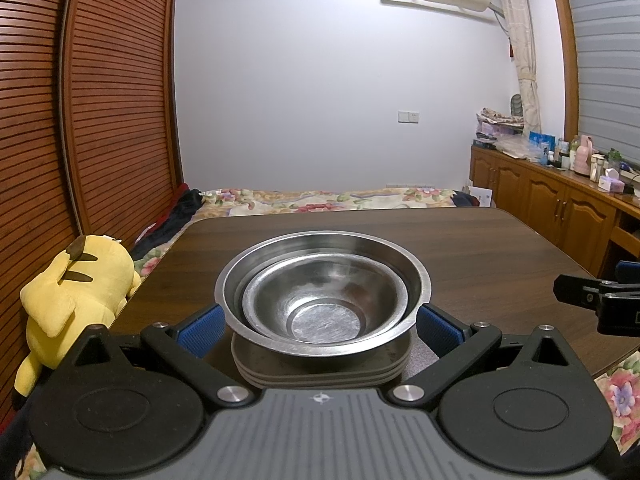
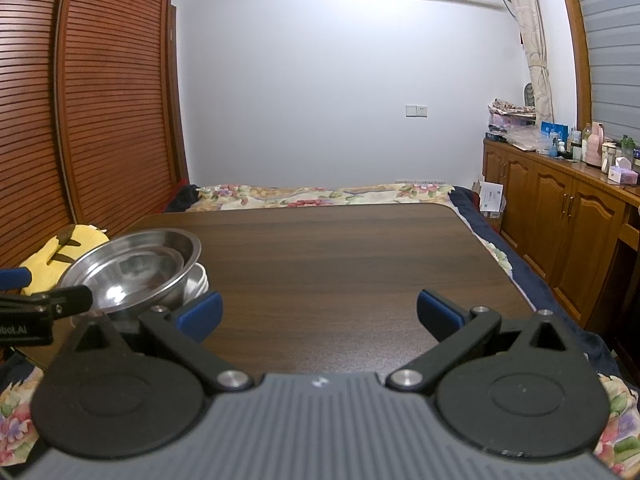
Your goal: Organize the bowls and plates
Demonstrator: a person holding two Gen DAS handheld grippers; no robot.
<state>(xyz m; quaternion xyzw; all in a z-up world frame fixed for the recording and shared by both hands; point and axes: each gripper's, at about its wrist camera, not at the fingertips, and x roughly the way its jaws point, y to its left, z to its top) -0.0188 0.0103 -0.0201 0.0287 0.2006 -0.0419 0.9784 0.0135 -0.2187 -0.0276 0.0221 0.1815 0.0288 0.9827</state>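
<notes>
A large steel bowl (image 1: 384, 258) with a smaller steel bowl (image 1: 324, 300) nested inside rests on a stack of grey plates (image 1: 320, 374) on the dark wooden table (image 1: 480, 248). My left gripper (image 1: 320, 324) is open, its blue pads either side of the large bowl's lower wall, not touching it. My right gripper (image 2: 318, 312) is open and empty over bare table, to the right of the stack. In the right wrist view the nested bowls (image 2: 136, 268) and white plate edges (image 2: 198, 280) sit at the left, behind the left gripper's fingertip (image 2: 72, 300).
A yellow plush toy (image 1: 76, 292) lies off the table's left edge. A bed with a floral cover (image 1: 320, 198) is behind the table. Wooden cabinets (image 2: 560, 224) with clutter on top line the right wall. Slatted wardrobe doors (image 1: 100, 100) stand at the left.
</notes>
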